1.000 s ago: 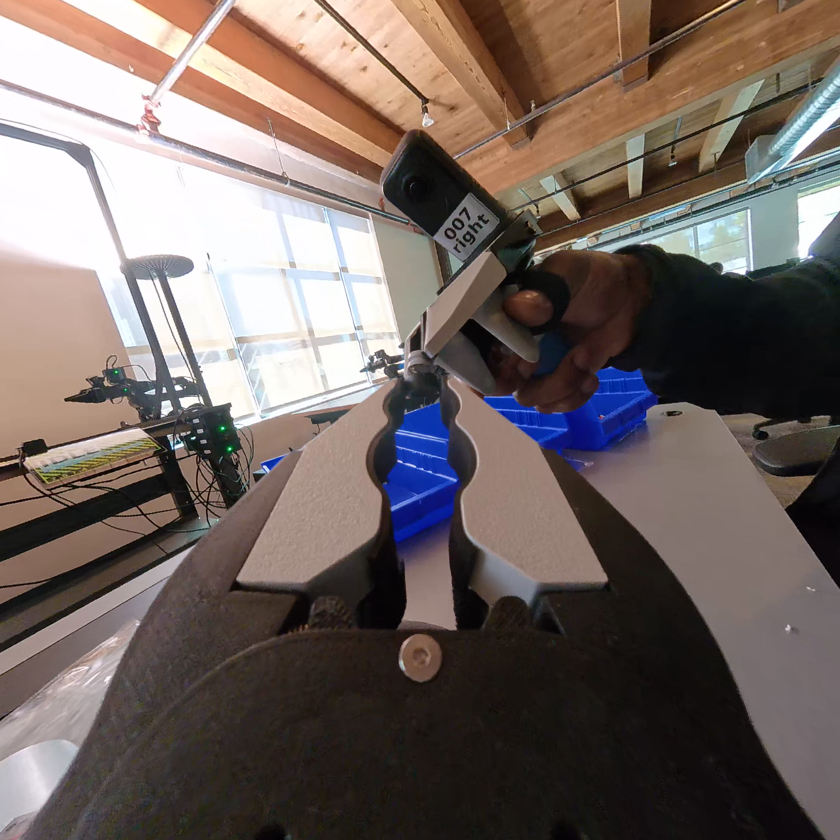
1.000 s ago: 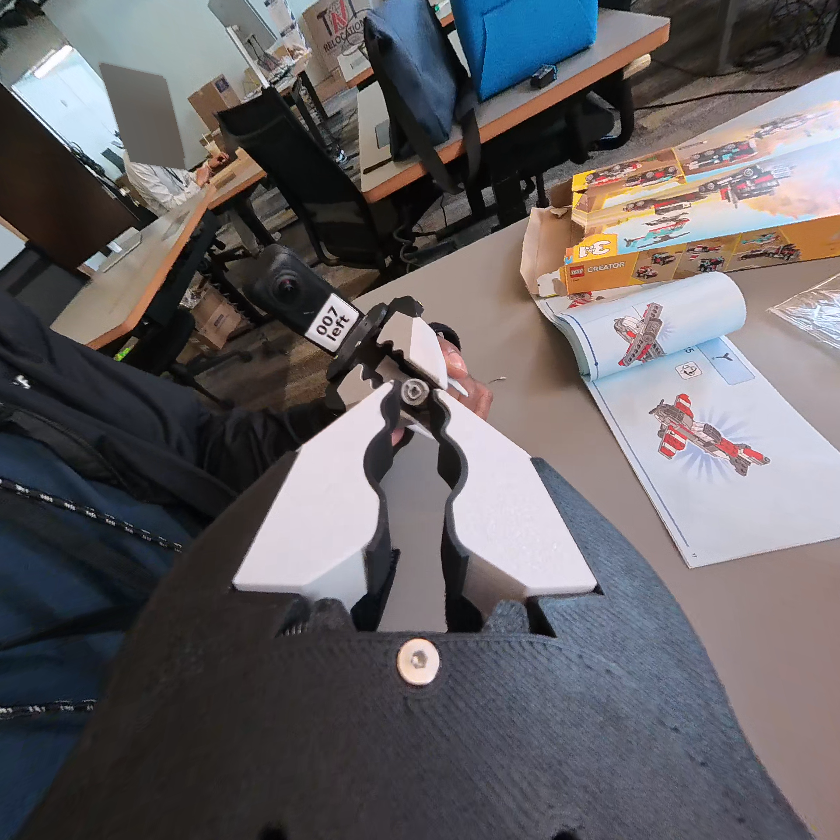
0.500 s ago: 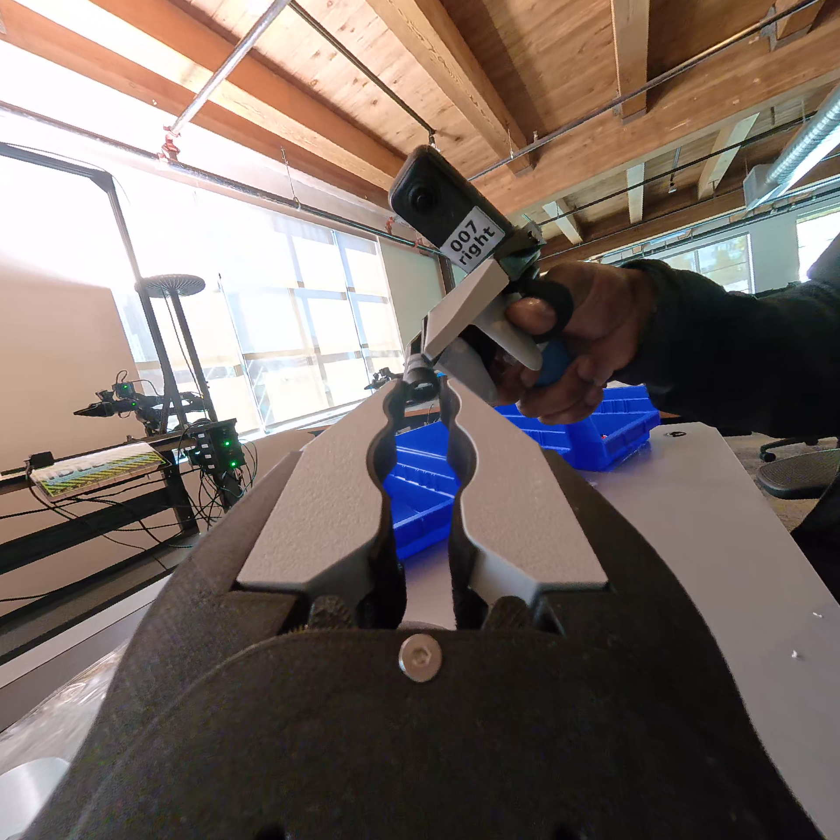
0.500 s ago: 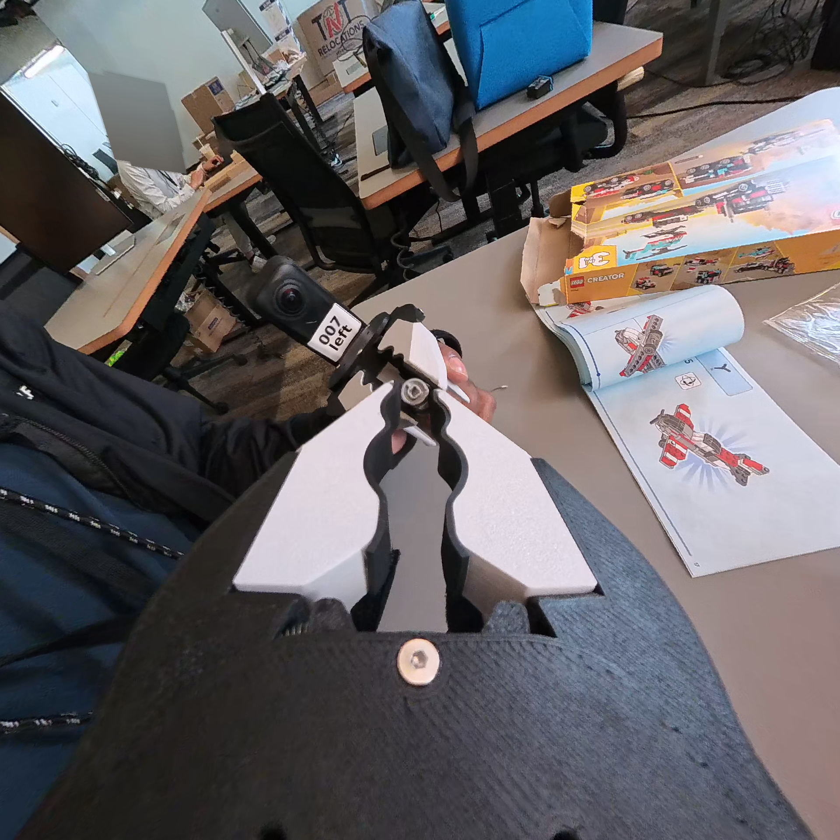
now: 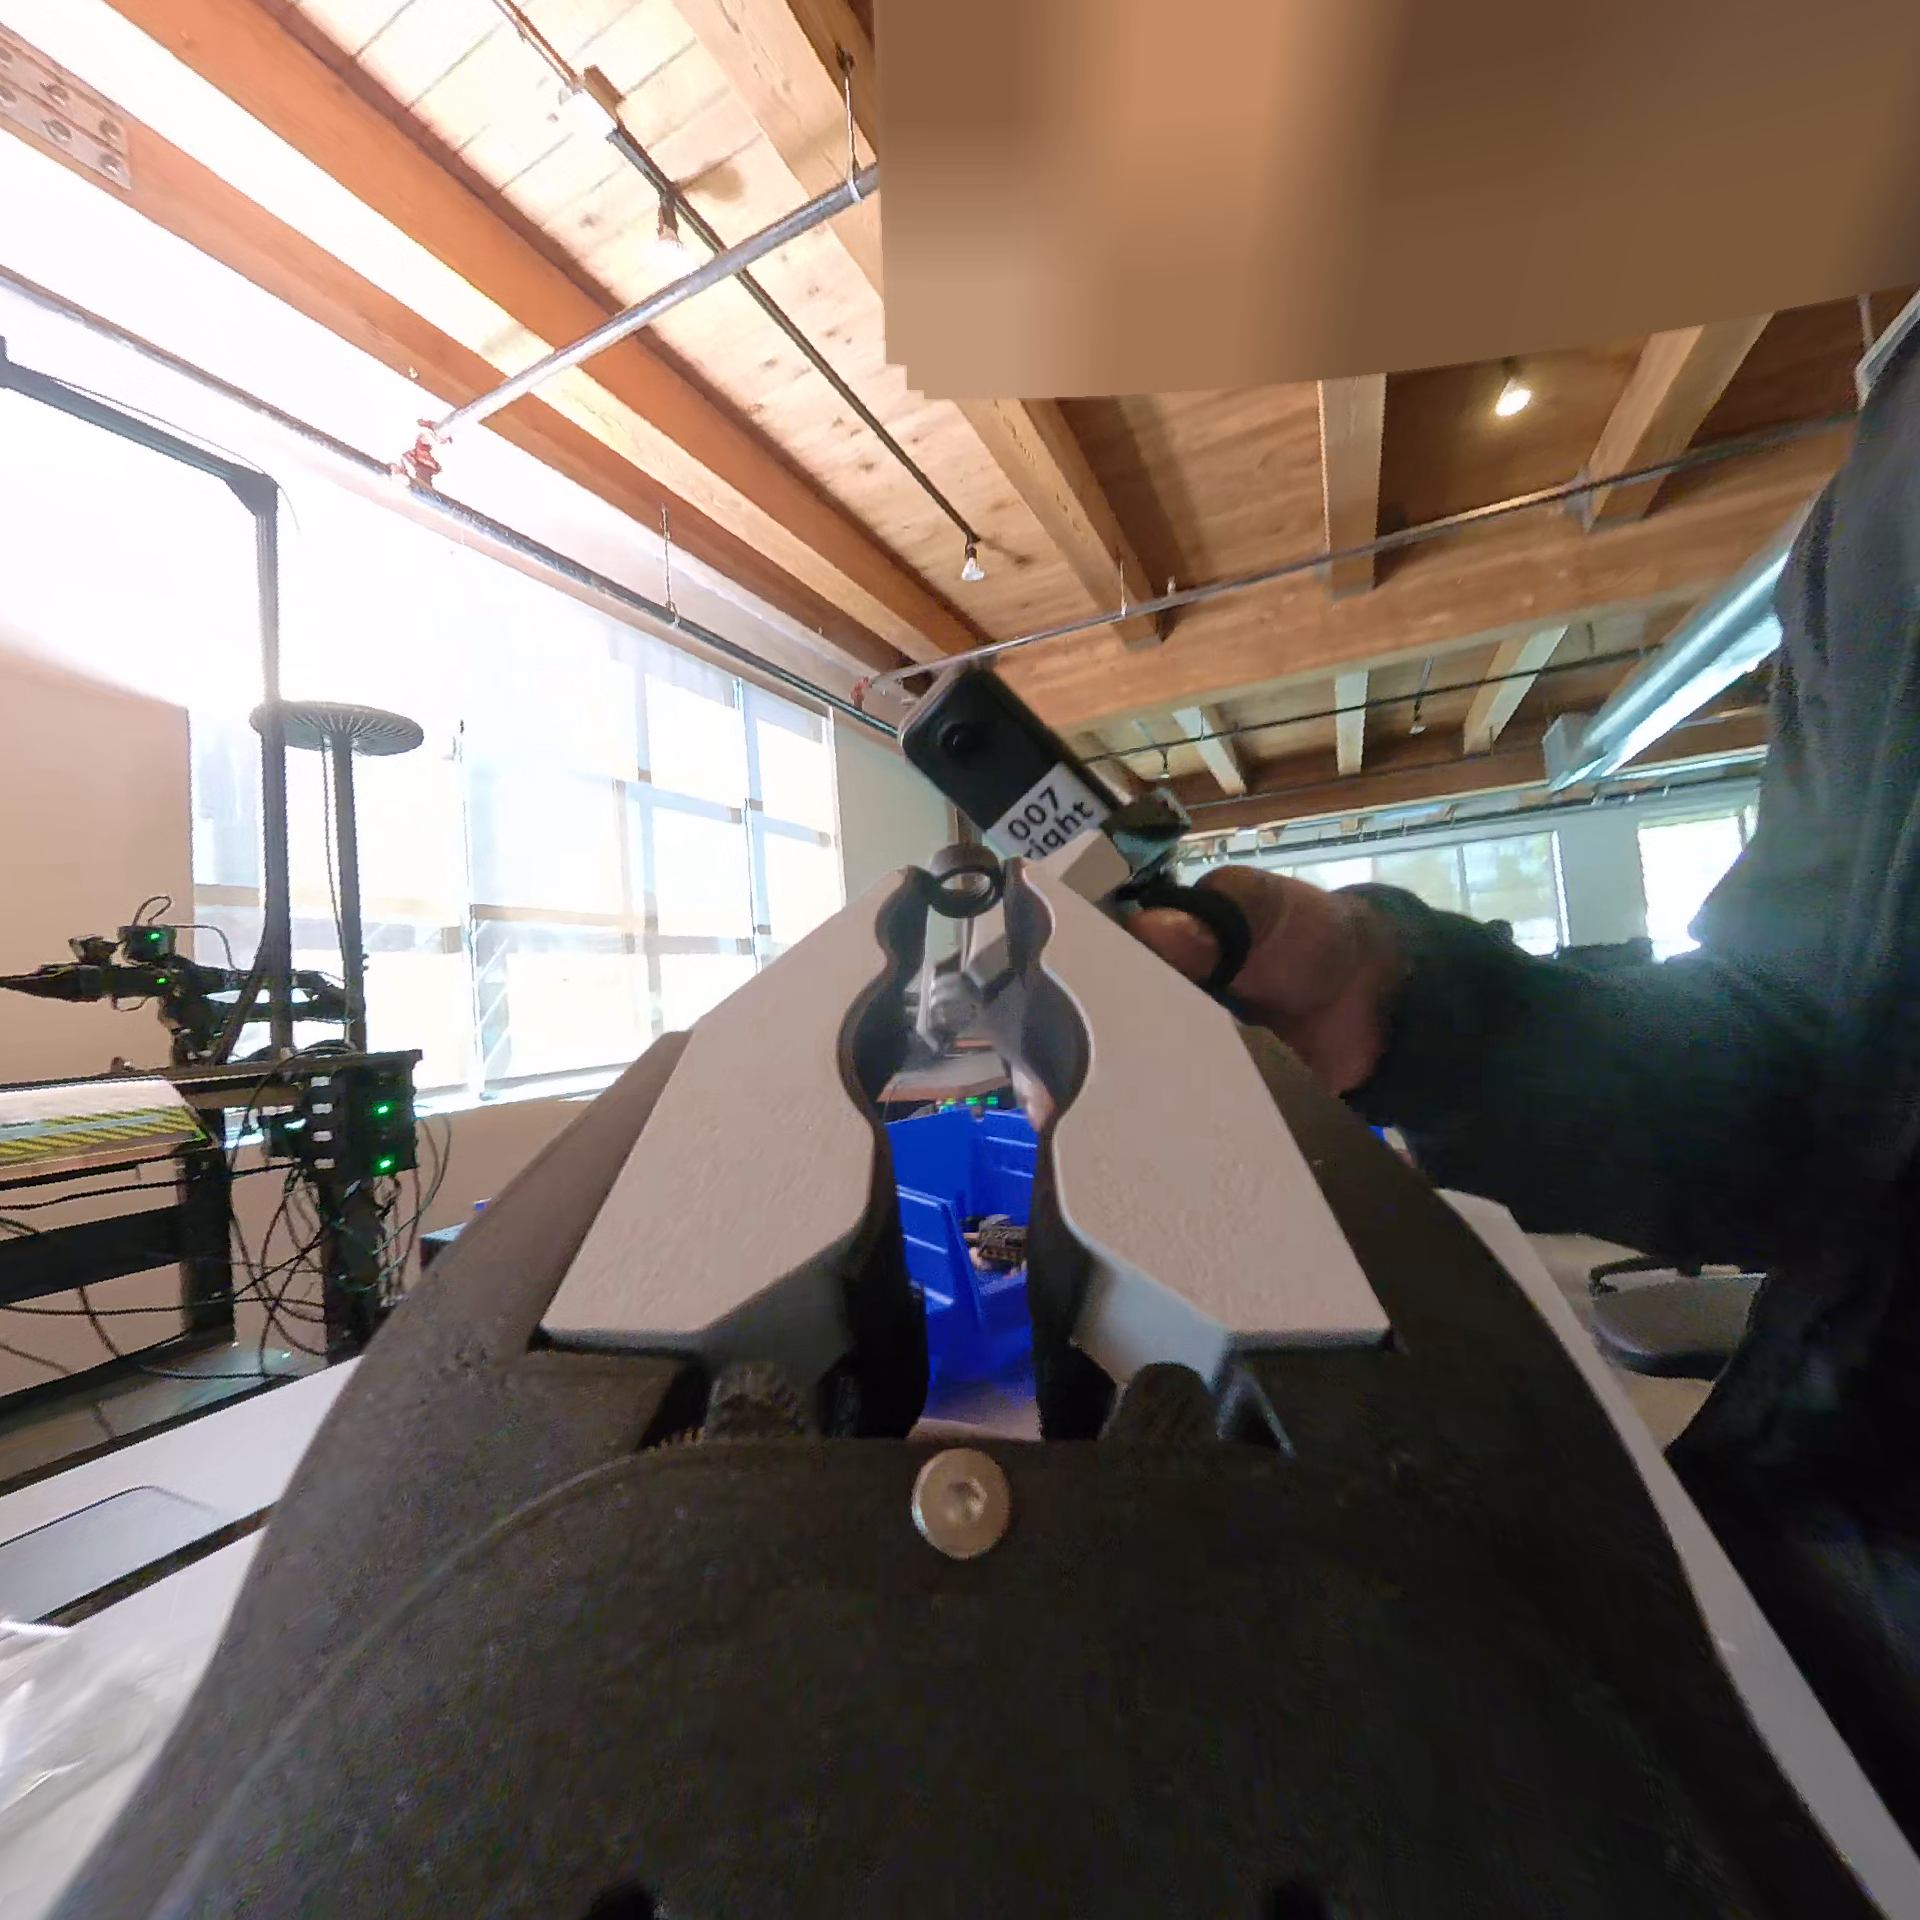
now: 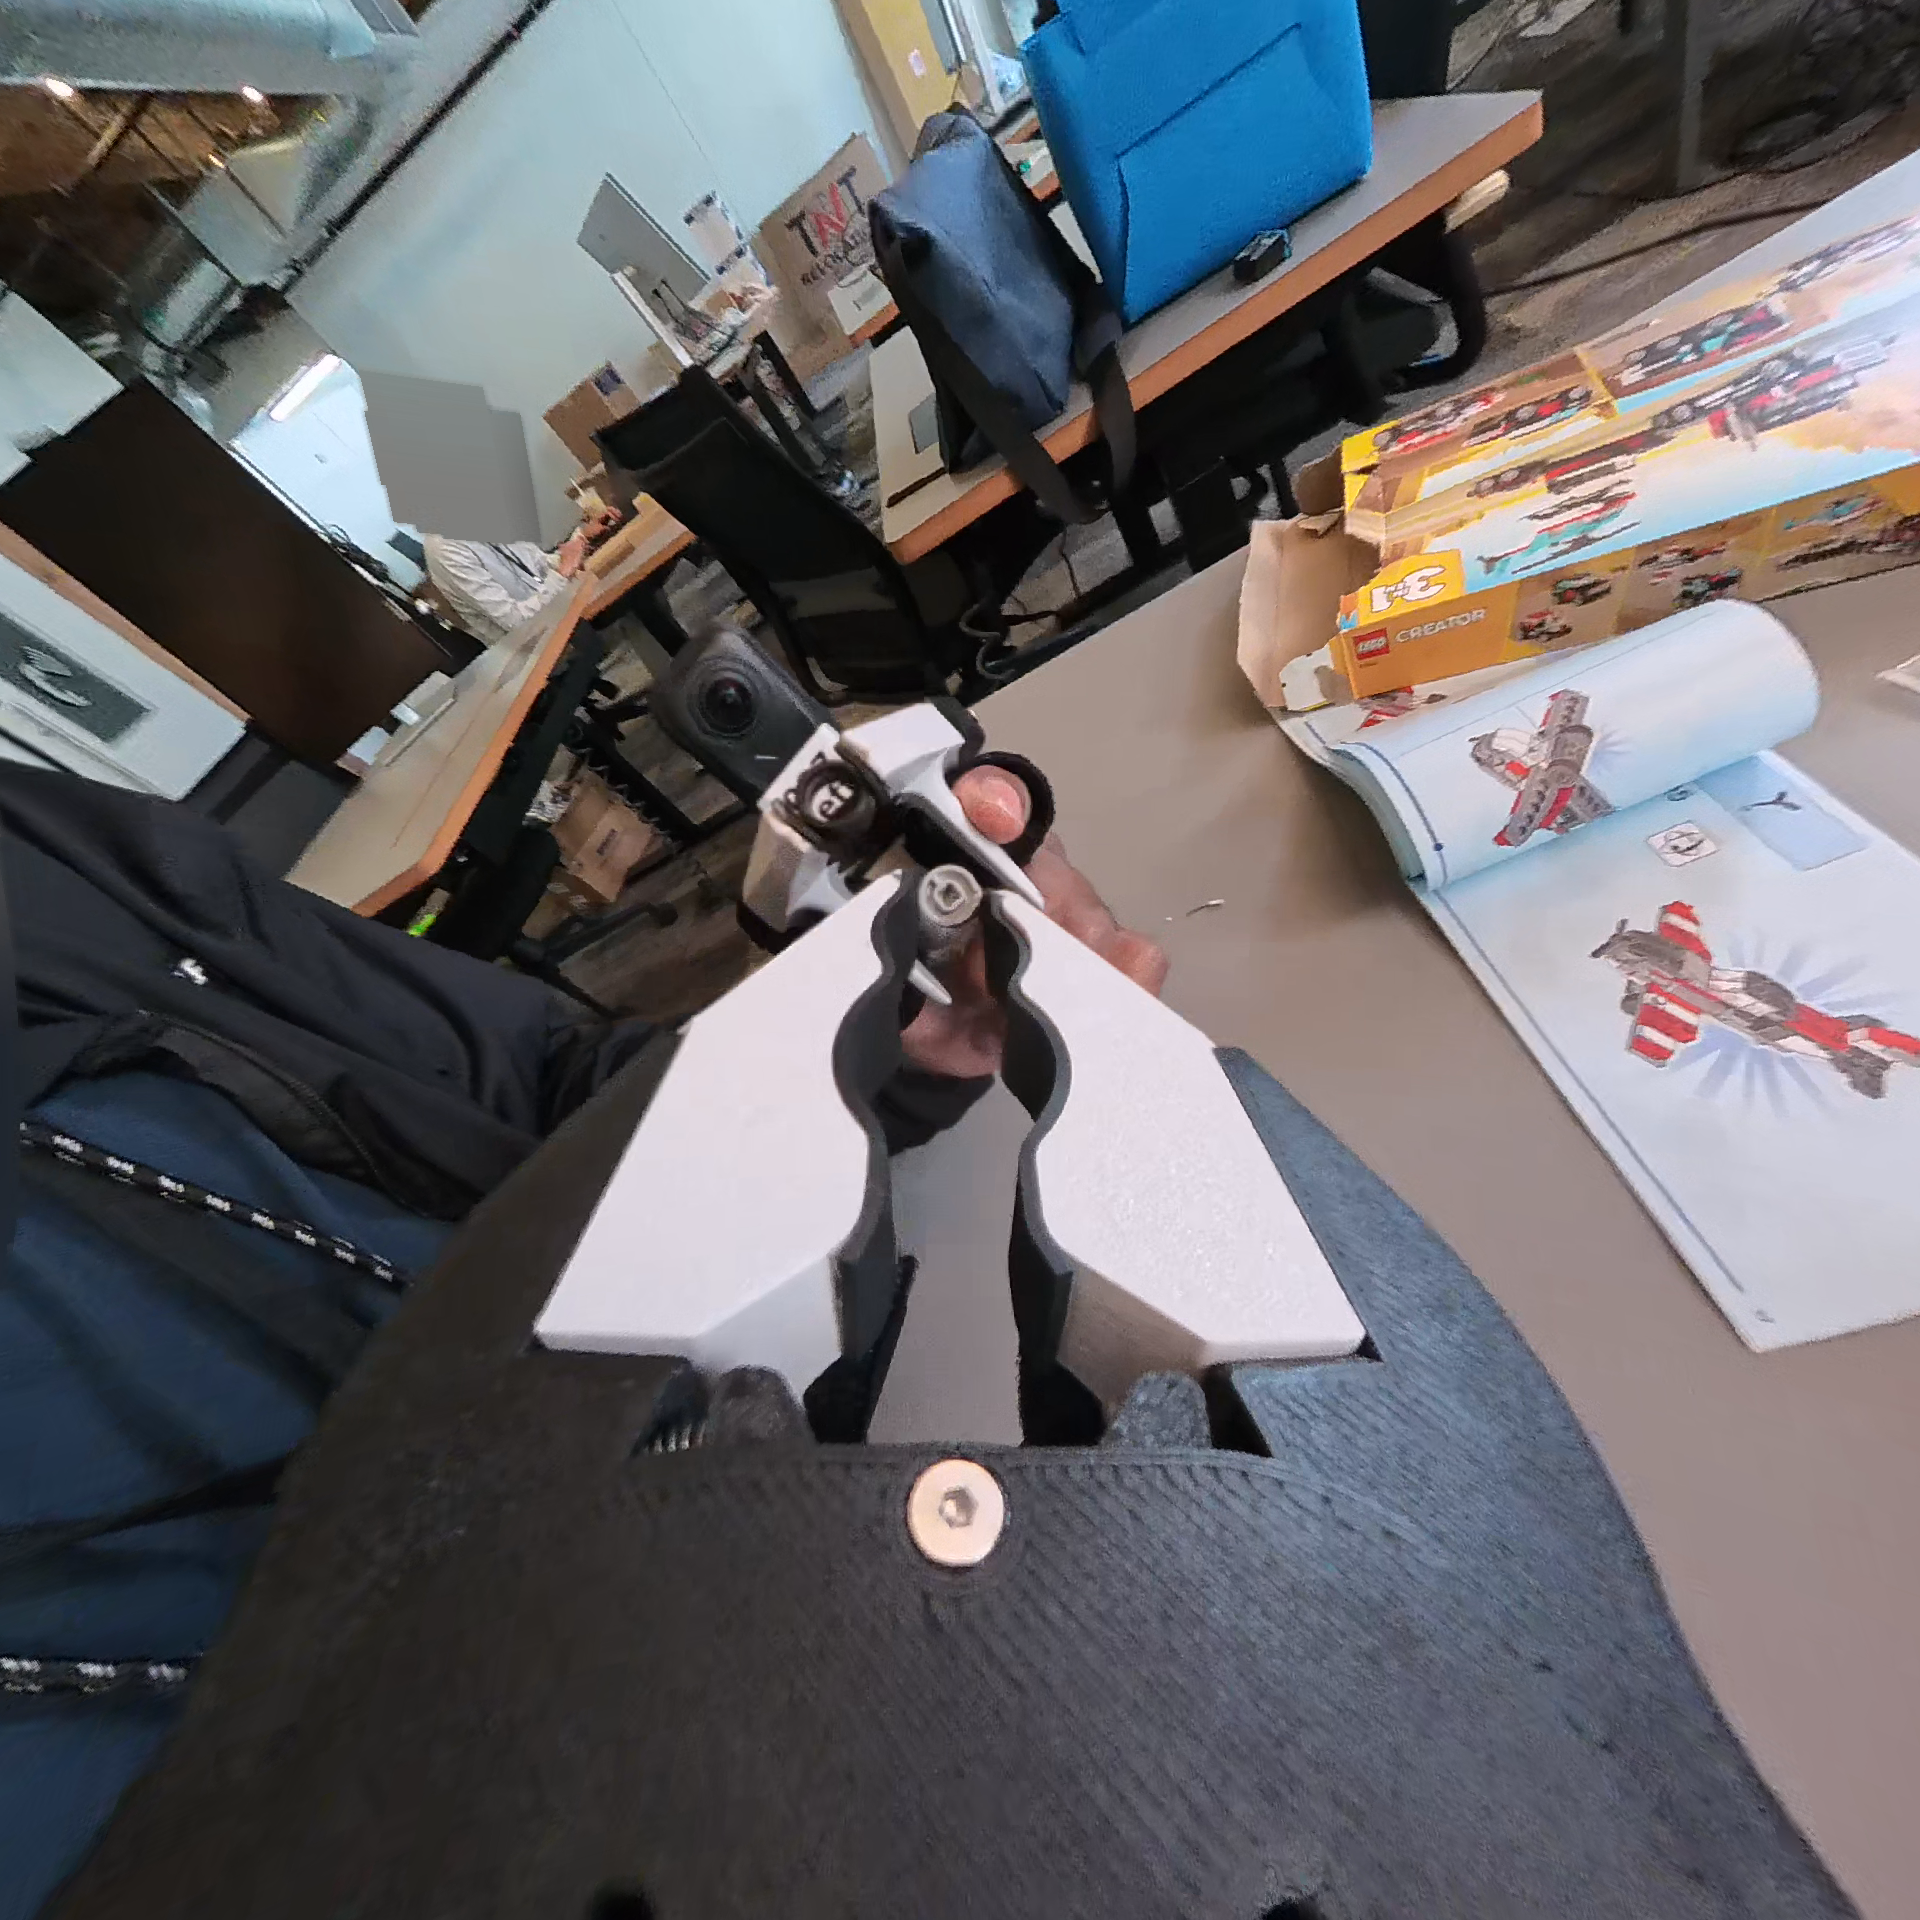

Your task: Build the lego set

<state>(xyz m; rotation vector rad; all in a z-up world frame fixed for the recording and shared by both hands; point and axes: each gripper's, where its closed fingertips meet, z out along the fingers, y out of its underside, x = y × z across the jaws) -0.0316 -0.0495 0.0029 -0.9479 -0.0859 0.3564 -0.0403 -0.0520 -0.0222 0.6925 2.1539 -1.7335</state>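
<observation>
My left gripper (image 5: 961, 891) is shut on a small black tyre ring (image 5: 961, 915), held up in the air at its tips. My right gripper (image 6: 945, 904) is shut on a small grey round wheel piece (image 6: 948, 896). The two grippers face each other tip to tip. In the right wrist view the left gripper (image 6: 844, 821) and its tyre (image 6: 816, 792) sit just up and left of the grey wheel, with a small gap between them. In the left wrist view the right gripper (image 5: 961, 1000) shows behind and below my left fingertips.
An open yellow Lego box (image 6: 1621, 551) and an open instruction booklet (image 6: 1662, 935) lie on the grey table (image 6: 1195, 810) to the right. Blue bins (image 5: 966, 1184) stand beyond the left gripper. A clear plastic bag (image 5: 62, 1714) lies at the lower left. Hands hold both grippers. Both grippers' tips are close together, under 4 cm apart.
The left gripper has tilted upward and the right gripper has dropped lower in its view. The tyre and the grey wheel, close together before, now sit slightly offset and apart.
</observation>
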